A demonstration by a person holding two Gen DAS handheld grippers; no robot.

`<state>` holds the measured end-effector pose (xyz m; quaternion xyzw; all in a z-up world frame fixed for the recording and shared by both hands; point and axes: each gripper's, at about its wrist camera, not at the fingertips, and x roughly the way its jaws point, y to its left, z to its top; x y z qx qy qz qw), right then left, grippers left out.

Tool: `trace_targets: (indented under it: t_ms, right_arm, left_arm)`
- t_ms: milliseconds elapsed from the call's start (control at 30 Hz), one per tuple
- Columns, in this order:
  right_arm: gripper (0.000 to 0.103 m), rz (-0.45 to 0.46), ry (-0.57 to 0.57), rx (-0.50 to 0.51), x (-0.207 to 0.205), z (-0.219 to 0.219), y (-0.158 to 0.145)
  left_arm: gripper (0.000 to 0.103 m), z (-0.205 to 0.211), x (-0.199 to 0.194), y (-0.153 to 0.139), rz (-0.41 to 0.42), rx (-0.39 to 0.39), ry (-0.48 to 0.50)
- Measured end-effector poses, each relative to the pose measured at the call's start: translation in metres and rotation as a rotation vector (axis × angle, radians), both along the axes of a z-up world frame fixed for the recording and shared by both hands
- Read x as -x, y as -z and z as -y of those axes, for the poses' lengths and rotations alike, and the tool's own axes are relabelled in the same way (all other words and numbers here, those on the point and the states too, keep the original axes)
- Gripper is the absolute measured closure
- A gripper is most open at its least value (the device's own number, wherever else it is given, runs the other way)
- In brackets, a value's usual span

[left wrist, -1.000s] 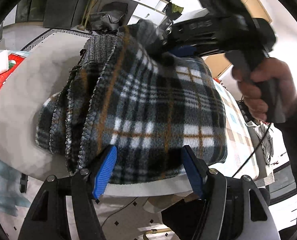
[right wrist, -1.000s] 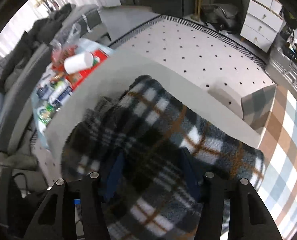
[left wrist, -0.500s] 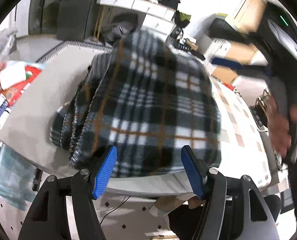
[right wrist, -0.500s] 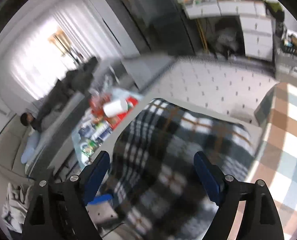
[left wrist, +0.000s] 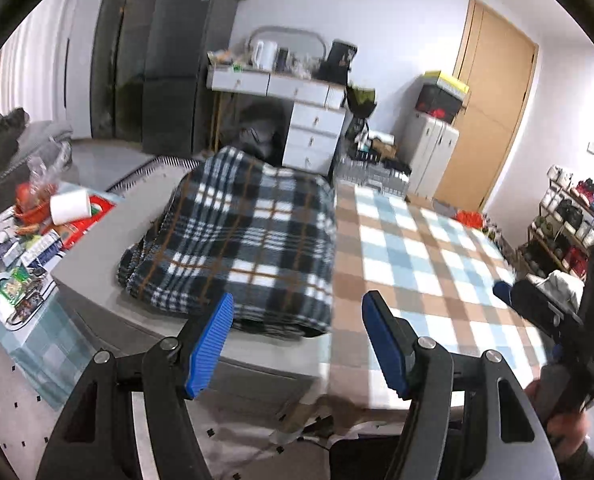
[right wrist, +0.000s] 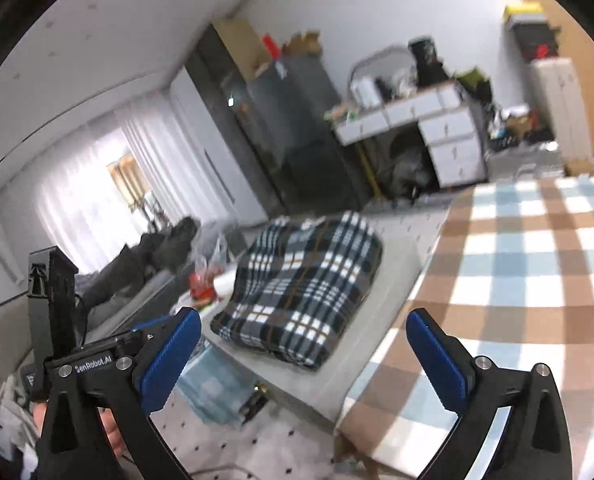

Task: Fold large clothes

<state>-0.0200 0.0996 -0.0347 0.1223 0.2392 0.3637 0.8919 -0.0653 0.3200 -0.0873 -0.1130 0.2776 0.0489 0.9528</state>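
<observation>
Right tool (right wrist: 303, 354), blue-padded black two-finger gripper, is standing at its widest with nothing between the pads, its jaws having just been opening; left tool (left wrist: 297, 344) is gaping about halfway, also empty and touching nothing. The folded black, white and tan plaid fleece garment (left wrist: 241, 248) is lying clear of both on the grey counter (left wrist: 109, 240), beside the checked tablecloth (left wrist: 409, 256). Judgement: this fold is reading as finished and released, so the next move is likely calling for fetching another large garment or squaring this bundle.

You get even, cool indoor light in both wrist views, with the sheer white window curtain (right wrist: 85, 196) blown out to glare. Motion blur smears the brown-and-blue checked tablecloth (right wrist: 529, 264) and far furniture, and softens the folded black-and-white plaid fleece garment (left wrist: 249, 240). Fisheye bends the walls, and black vignette rings every edge.
</observation>
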Motion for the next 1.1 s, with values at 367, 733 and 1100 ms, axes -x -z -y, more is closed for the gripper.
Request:
trace_targets:
  t_ms: [367,733,1100]
  right_arm:
    - [0.000,0.195,0.078,0.097,0.092,0.036,-0.010]
    - [0.000,0.263,0.094,0.089,0.120,0.042,-0.009]
    - [0.000,0.295,0.074,0.113,0.128,0.027,-0.003]
  left_arm:
    - [0.014,0.055,0.053,-0.016,0.170,-0.151,-0.102]
    - [0.001,0.059,0.084,-0.014,0.288,-0.251,-0.140]
    - [0.001,0.055,0.077,-0.002,0.276,-0.284,-0.188]
